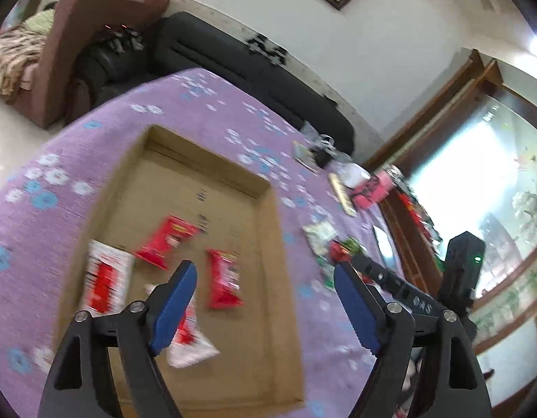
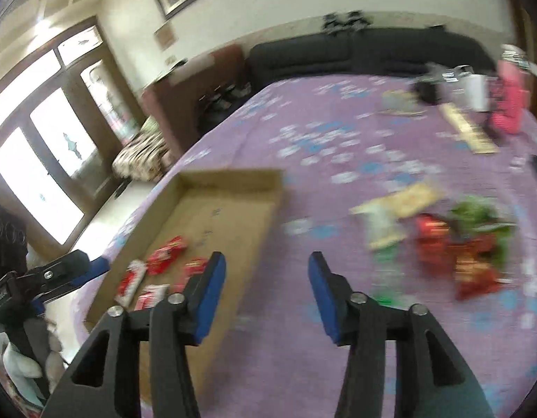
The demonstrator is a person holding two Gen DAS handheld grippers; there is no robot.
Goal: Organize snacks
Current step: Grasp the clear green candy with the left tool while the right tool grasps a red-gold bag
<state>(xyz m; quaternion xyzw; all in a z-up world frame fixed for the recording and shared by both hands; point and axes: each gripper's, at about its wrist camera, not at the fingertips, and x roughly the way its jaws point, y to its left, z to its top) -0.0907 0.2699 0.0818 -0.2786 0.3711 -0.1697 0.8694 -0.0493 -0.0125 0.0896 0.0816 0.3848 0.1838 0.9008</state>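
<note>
A shallow cardboard tray (image 1: 268,230) lies on the purple flowered cloth and holds several red and white snack packets (image 1: 225,278). My left gripper (image 1: 265,299) is open and empty above the tray's near half. The tray also shows in the right wrist view (image 2: 233,177), with the packets (image 2: 164,261) at its near end. My right gripper (image 2: 266,292) is open and empty over the cloth, just right of the tray. A loose pile of red, green and pale snack packets (image 2: 442,240) lies on the cloth to its right; this pile shows in the left wrist view (image 1: 331,244) too.
A pink object (image 2: 508,104), a white cup (image 2: 475,92), a flat wooden strip (image 2: 468,132) and dark small items stand at the table's far right. A black sofa (image 2: 338,52) runs behind the table. The right gripper's body (image 1: 407,289) shows beside the left.
</note>
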